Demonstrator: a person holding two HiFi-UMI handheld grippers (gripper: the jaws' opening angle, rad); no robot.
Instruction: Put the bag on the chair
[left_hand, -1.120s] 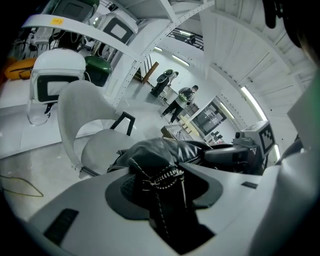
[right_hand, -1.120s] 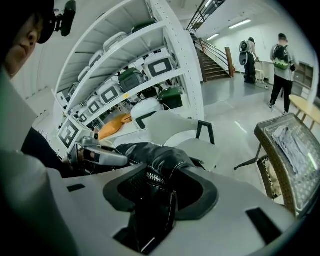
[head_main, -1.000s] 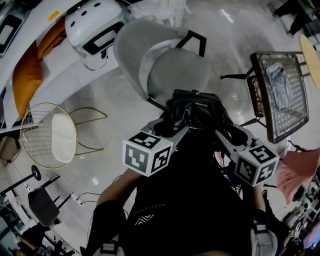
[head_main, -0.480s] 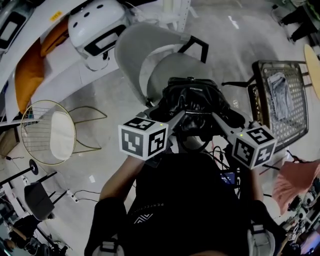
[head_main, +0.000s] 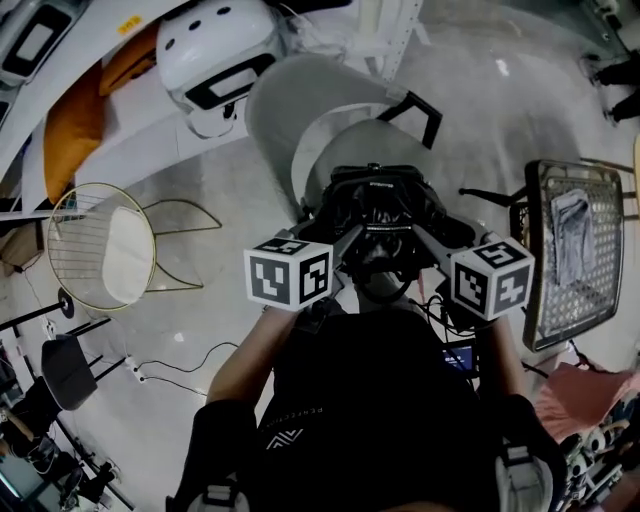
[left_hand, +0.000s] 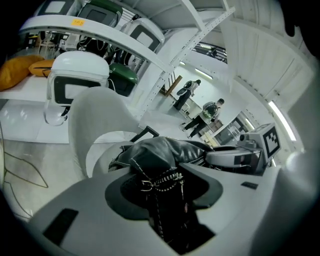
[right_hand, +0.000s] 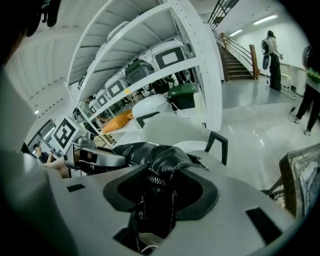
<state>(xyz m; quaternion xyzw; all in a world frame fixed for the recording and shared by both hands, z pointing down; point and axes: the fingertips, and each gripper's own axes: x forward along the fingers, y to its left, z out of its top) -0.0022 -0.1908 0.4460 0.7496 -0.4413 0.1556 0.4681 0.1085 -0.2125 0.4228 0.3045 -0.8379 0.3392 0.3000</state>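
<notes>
From your head camera, the black bag (head_main: 380, 200) hangs in front of you over the front part of the grey chair (head_main: 290, 110), and its body overlaps the seat. Whether it already rests on that seat I can't quite tell from this steep angle. Your left gripper (head_main: 350, 240) has hold of the bag on its left side and your right gripper (head_main: 428, 240) on its right. A white pod (head_main: 212, 55) sits just behind the chair's backrest. A gold wire seat (head_main: 100, 258) stands well to the chair's left and a mesh seat (head_main: 575, 250) well to its right. In your left gripper view, the jaws are clamped on a fold of the bag (left_hand: 155, 155) with its zip (left_hand: 162, 181) pinched between them. The chair's curved back (left_hand: 92, 125) rises just beyond, and the right gripper (left_hand: 240, 157) is on the bag's far side. In your right gripper view, the jaws likewise squeeze the bag (right_hand: 155, 160) along its zipped edge. The chair (right_hand: 200, 147) is just behind it, and your left gripper (right_hand: 92, 156) is across the bag.
</notes>
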